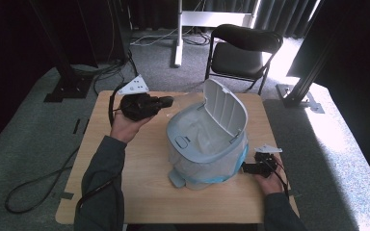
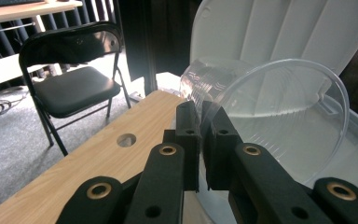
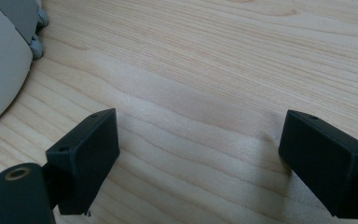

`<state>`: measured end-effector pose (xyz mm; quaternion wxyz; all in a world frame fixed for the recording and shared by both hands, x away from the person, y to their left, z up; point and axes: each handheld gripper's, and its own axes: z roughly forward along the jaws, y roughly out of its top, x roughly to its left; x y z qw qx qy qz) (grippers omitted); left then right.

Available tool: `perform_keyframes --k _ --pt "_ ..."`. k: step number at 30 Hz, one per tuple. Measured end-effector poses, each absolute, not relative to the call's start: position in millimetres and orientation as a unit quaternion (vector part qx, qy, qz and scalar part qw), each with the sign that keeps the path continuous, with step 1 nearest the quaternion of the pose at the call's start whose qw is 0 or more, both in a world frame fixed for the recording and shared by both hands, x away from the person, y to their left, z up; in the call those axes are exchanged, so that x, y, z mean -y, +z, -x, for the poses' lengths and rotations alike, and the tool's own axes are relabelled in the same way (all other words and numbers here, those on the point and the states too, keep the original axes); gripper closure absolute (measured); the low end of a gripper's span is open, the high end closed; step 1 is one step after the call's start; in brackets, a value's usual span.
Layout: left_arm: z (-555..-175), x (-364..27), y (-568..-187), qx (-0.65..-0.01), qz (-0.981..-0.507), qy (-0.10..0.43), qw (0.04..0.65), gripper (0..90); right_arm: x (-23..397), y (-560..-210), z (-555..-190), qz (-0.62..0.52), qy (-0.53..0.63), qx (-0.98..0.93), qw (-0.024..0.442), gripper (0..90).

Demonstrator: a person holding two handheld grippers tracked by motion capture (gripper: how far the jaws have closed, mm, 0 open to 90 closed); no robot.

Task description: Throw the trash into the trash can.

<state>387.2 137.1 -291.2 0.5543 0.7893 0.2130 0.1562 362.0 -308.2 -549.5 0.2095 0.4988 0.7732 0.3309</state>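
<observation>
The clear plastic cup (image 2: 265, 116) was pinched by its rim in the left claw (image 2: 201, 140), lying tilted on its side just ahead of the black pads, its mouth turned back toward the claw. The jaws stood almost together, with the thin wall between them. It hung over the open, bag-lined bin (image 1: 207, 144), close in front of the raised grey lid (image 1: 226, 108).

To my eye that cup was very light, thin-walled and easily crushed; its smooth wall looked slippery, so the rolled rim seemed the soundest place to hold, and a gentle squeeze enough.

Beyond the cup, the upright lid left little room for the claw on that side, while the bin's mouth below it lay wide open. The clear liner (image 1: 221, 166) draped over the bin's rim and might snag a low pass, I thought. Behind and beside the left claw the wooden worktop (image 1: 149, 163) lay bare to its edge.

The right claw (image 1: 246, 168) rested low on the worktop just beside the bin's base, its jaws wide apart with nothing between them. A black chair (image 1: 241, 53) stood well beyond the worktop's far edge.
</observation>
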Motion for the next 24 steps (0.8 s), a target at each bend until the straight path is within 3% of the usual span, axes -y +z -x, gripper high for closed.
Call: perform_keyframes --k 24 --pt "-386.4 -116.8 -283.7 -0.188 -0.794 0.148 0.559 85.7 308.2 -549.5 -362.0 -0.499 0.331 -0.773 0.210 11.2"
